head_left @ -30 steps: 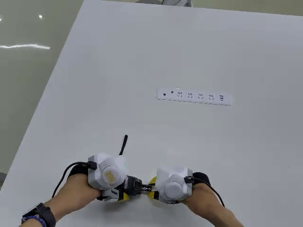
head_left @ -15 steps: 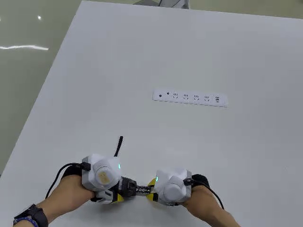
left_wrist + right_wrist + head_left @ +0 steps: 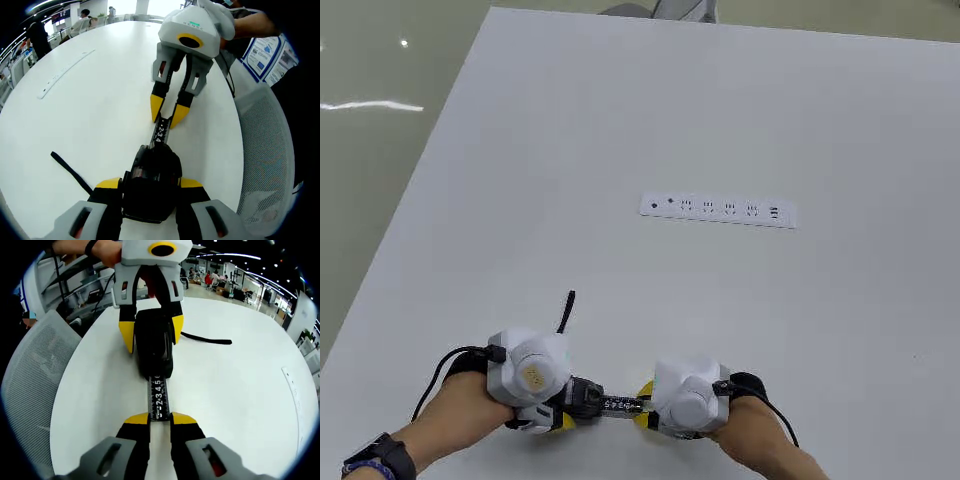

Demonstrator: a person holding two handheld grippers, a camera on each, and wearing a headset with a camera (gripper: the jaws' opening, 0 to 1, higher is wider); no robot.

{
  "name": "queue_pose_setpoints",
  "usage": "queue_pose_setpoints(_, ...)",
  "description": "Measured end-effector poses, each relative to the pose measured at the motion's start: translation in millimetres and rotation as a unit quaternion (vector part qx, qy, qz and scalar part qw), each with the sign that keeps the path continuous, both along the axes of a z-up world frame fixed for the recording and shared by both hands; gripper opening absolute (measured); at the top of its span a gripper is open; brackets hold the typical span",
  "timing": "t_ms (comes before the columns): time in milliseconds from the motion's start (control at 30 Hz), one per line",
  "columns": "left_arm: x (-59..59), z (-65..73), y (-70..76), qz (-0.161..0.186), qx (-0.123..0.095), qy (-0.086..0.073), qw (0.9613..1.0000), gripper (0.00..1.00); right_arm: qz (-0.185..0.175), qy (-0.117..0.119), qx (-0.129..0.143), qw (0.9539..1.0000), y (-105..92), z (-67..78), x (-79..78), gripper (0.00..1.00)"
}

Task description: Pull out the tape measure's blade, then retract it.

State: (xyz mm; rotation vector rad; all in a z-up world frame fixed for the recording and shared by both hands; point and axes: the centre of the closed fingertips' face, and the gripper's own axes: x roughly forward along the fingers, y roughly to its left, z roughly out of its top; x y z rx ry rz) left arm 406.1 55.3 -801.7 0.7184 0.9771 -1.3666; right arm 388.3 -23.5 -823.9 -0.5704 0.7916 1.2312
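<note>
A black tape measure lies low over the white table, near its front edge, with my left gripper shut on its case. Its black wrist strap trails away on the table. A short length of blade with printed numbers runs out of the case to my right gripper, which is shut on the blade's end. In the head view the left gripper and the right gripper face each other, with the blade bridging the small gap.
A white power strip lies across the middle of the table. A grey mesh chair stands close by the table's near edge. The table's left edge drops to a glossy floor.
The grippers have drawn slightly apart, and more blade shows between them than a second ago. The head camera has shifted a little.
</note>
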Motion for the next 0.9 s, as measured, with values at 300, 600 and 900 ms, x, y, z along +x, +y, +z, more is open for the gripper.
queue_pose_setpoints(300,0.1,-0.2,0.2,-0.002,0.006,0.0,1.0,0.39,0.0,0.0,0.0,1.0,-8.8,0.3,-2.4,0.13)
queue_pose_setpoints(600,-0.4,-1.0,-0.3,0.0,0.012,-0.002,0.9999,0.39,0.0,0.001,0.001,1.0,-16.1,-0.1,-4.7,0.13)
queue_pose_setpoints(900,-1.2,-1.6,-0.5,0.003,0.015,-0.001,0.9999,0.39,0.002,-0.002,0.0,1.0,-21.8,-0.1,-6.3,0.13)
